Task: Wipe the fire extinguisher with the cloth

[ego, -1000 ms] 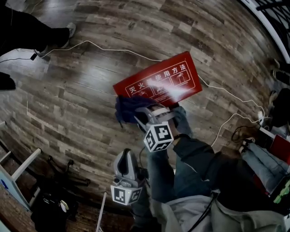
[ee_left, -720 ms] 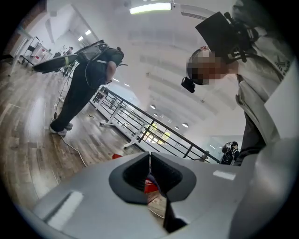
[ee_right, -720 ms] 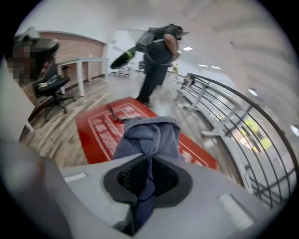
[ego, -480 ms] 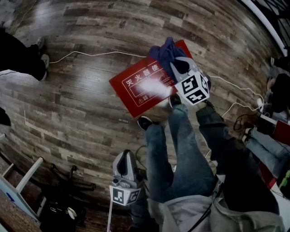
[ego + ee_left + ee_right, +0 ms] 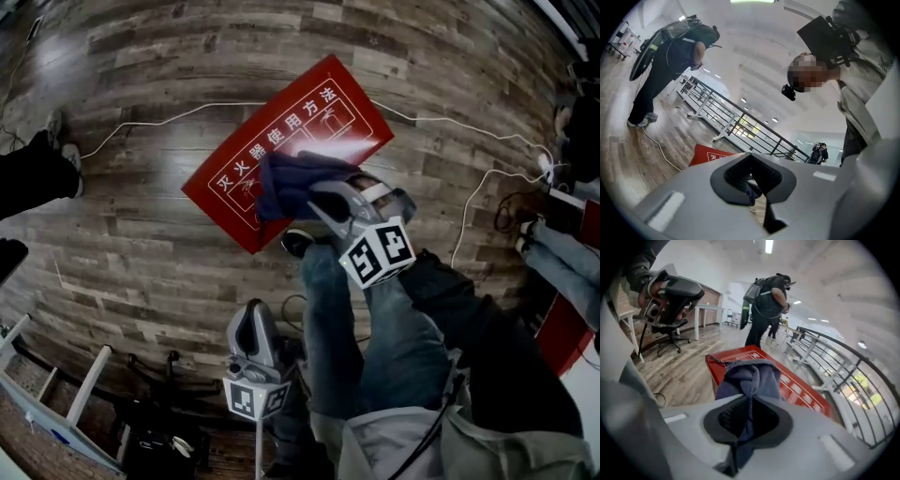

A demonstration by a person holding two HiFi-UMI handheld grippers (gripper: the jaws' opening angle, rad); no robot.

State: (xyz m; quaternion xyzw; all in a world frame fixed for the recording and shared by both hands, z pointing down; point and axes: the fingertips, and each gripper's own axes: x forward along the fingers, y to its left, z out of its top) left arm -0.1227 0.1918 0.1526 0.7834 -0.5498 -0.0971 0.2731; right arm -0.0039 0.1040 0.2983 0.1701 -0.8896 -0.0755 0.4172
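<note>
Wood floor [image 5: 141, 234]; blue cloth [image 5: 286, 183] in right gripper [image 5: 328, 199]

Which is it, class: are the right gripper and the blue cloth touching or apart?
Touching. The right gripper view shows the right gripper clamped on the blue cloth.

Open hall with a wood-plank floor [image 5: 141, 234] and a white ceiling [image 5: 754, 51].
A thin white cable [image 5: 187, 111] snakes across the weathered brown planks. A black metal railing [image 5: 740, 122] lines the floor's far edge. A black office chair [image 5: 670, 336] stands near a white table [image 5: 707, 309] by a brown wall, and a strip light [image 5: 768, 245] glows overhead.
</note>
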